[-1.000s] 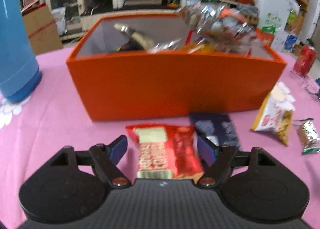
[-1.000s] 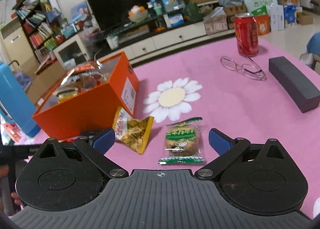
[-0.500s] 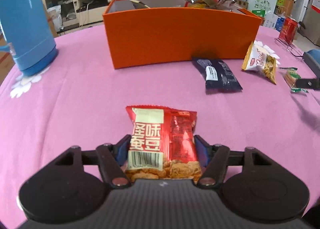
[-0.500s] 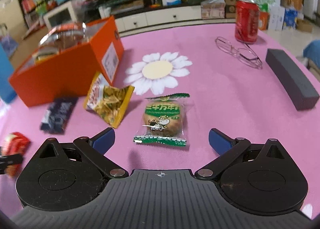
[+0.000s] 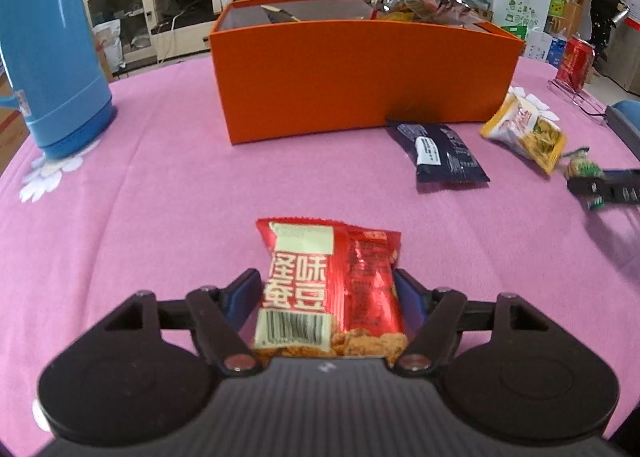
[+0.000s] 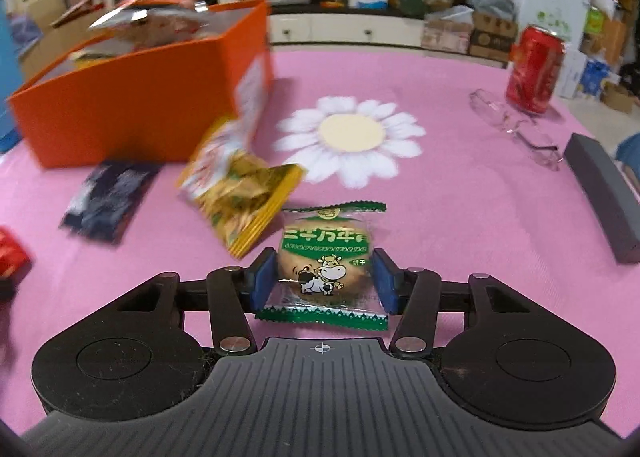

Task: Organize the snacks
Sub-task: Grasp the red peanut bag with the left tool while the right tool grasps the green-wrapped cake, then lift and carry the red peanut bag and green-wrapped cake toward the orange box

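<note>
My left gripper (image 5: pixel 326 293) is shut on a red snack packet (image 5: pixel 330 289), held over the pink tablecloth well short of the orange box (image 5: pixel 360 73), which holds several snack bags. My right gripper (image 6: pixel 324 281) has its blue pads (image 6: pixel 262 279) pressed to both sides of a green-edged biscuit packet (image 6: pixel 326 265) that lies on the cloth. A dark blue packet (image 5: pixel 440 153) and a yellow snack bag (image 5: pixel 524 131) lie in front of the box; they also show in the right wrist view, the dark packet (image 6: pixel 108 201) and the yellow bag (image 6: pixel 240 201).
A blue thermos (image 5: pixel 44 45) stands at the left. A red can (image 6: pixel 534 69), a pair of glasses (image 6: pixel 516 129) and a dark grey block (image 6: pixel 604 193) are at the right of the table. The right gripper shows at the far right of the left wrist view (image 5: pixel 604 187).
My left gripper closed on the red packet and drew back from the box with it. My right gripper moved forward and closed its pads around the biscuit packet.
</note>
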{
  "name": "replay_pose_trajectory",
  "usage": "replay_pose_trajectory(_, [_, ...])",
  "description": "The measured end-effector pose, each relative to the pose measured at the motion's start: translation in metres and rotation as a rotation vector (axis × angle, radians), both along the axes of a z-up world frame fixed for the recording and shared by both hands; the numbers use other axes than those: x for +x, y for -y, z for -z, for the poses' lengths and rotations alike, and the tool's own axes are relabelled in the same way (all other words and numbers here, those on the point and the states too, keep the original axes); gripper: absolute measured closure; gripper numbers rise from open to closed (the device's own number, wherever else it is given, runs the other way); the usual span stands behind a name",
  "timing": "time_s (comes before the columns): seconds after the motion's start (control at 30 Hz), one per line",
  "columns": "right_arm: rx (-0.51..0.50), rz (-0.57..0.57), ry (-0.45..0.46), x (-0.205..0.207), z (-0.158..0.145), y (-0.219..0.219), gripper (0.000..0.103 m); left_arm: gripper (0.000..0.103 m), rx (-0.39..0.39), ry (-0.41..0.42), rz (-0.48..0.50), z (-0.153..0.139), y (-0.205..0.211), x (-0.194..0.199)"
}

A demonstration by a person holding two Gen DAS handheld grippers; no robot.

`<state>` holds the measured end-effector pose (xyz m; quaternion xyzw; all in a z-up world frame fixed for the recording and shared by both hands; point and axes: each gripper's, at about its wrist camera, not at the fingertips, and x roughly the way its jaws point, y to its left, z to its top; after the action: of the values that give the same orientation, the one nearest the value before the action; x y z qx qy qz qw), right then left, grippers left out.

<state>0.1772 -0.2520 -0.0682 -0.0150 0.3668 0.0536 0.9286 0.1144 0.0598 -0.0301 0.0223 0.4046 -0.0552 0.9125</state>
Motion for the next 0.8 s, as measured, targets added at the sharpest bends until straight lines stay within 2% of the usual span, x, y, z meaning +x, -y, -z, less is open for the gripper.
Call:
replay_pose_trajectory(0.1, [-0.011, -0.065, 0.002, -0.025, 0.000, -0.014, 0.069, 0.031, 0.001, -0.004, 0.009, 0.000, -0.001, -0.007])
replay_pose_trajectory(0.23, [-0.006, -0.070, 0.022, -0.050, 0.003, -0.023, 0.064, 0.030, 0.001, -0.010, 0.002, 0.000, -0.002, -0.013])
replay_pose_trajectory(0.33, [0.005, -0.069, 0.013, -0.050, 0.002, -0.027, 0.052, 0.029, 0.001, -0.021, -0.012, -0.001, -0.001, -0.011])
replay_pose_trajectory(0.37, [0.018, -0.069, 0.009, -0.049, 0.002, -0.027, 0.045, 0.027, 0.003, -0.025, -0.015, -0.001, 0.000, -0.011])
replay_pose_trajectory(0.43, [0.040, -0.062, 0.000, -0.045, 0.002, -0.029, 0.039, 0.025, 0.008, -0.036, -0.022, -0.001, 0.001, -0.010])
replay_pose_trajectory(0.8, [0.058, -0.056, 0.000, -0.035, 0.002, -0.027, 0.039, 0.024, 0.017, -0.052, -0.037, -0.002, 0.008, -0.004])
